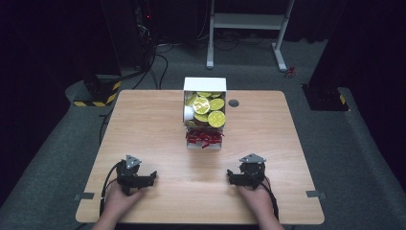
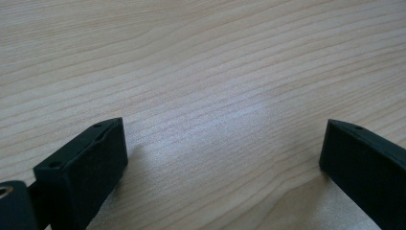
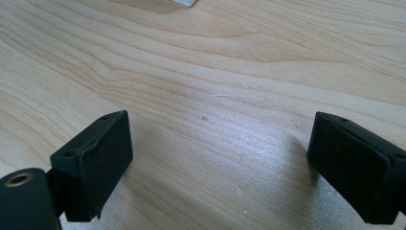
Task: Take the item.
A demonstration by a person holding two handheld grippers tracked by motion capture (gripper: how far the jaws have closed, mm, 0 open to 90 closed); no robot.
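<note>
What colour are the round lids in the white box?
Yellow-green lids, best seen in the high view.

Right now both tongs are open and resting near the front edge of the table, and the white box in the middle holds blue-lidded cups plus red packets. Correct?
Not quite: the lids are yellow-green, not blue, as the high view shows. The rest holds: left tongs and right tongs are open near the table's front edge, and the white box in the middle holds cups plus red packets.

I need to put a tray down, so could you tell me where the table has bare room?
The table is bare left and right of the white box, out to both side edges, and between the left gripper and right gripper. Only the middle rear, with box and grommet, is taken.
</note>
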